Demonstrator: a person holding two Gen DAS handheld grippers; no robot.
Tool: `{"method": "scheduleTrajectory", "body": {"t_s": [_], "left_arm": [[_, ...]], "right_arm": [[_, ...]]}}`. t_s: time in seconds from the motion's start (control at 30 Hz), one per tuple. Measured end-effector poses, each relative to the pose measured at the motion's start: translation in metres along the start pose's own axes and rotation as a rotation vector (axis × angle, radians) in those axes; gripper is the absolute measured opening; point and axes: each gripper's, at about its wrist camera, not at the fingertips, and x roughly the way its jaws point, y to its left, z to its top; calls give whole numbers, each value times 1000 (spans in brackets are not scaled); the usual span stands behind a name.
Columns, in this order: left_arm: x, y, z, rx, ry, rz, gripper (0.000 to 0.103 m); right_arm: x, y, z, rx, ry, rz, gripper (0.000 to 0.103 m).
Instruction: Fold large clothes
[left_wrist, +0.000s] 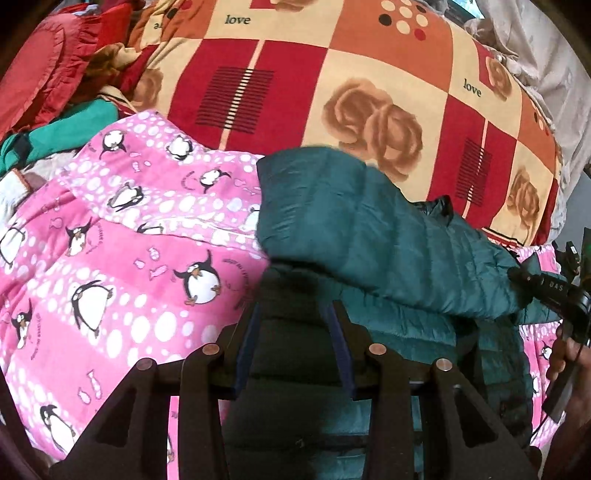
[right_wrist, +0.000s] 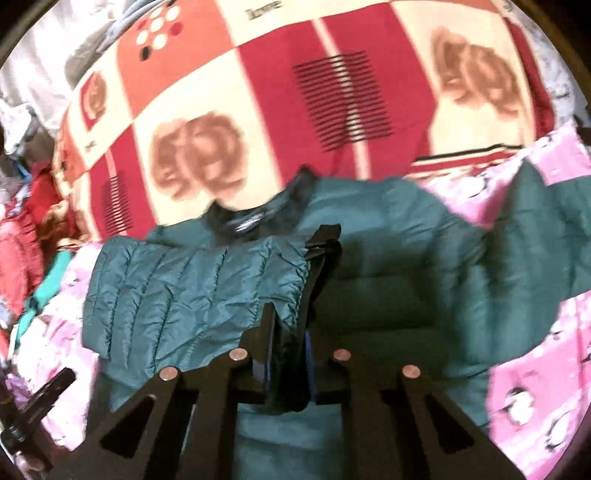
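Note:
A dark teal quilted puffer jacket (left_wrist: 369, 229) lies on a pink penguin blanket (left_wrist: 122, 258). In the left wrist view my left gripper (left_wrist: 299, 295) is shut on a fold of the jacket's body, and dark fabric fills the gap between its blue pads. One sleeve lies folded across the jacket toward the right. In the right wrist view the jacket (right_wrist: 388, 295) lies collar away from me. My right gripper (right_wrist: 295, 302) is shut on the gathered cuff of the sleeve (right_wrist: 192, 295), which stretches off to the left. The right gripper (left_wrist: 546, 291) and the hand holding it show at the right edge.
Under the blanket is a bedspread (left_wrist: 332, 92) with red, orange and cream squares. A heap of red cushions and clothes (left_wrist: 48, 66) and a green garment (left_wrist: 70, 129) lie at the far left. Pale grey cloth (left_wrist: 539, 55) is bunched at the far right.

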Motion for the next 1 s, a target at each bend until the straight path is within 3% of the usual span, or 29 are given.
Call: {"method": "scheduleTrajectory", "body": {"t_s": [0.2, 0.37, 0.47, 0.53, 0.57, 0.67, 0.73, 0.83, 1.0], "left_arm": [[6, -5, 4, 16, 10, 16, 14], [12, -10, 7, 19, 13, 30, 14], [15, -18, 16, 23, -1, 30, 14], [17, -26, 23, 42, -15, 31, 14], [20, -31, 28, 55, -26, 41, 14], [35, -44, 46, 64, -54, 62, 14], [45, -49, 54, 66, -65, 83, 14], [69, -57, 65, 70, -73, 127, 14], [100, -57, 66, 80, -42, 191, 14]], "right_arm": [[13, -28, 15, -72, -3, -197, 12], [43, -43, 24, -74, 29, -285, 12], [54, -52, 26, 1, 59, -237, 18], [41, -54, 24, 59, 34, -211, 43], [29, -51, 22, 67, 3, -195, 48], [5, -25, 19, -15, -30, -174, 54], [2, -2, 17, -93, -6, -120, 66], [21, 22, 17, -150, 59, -52, 69], [73, 31, 23, -156, 95, -73, 69]]}}
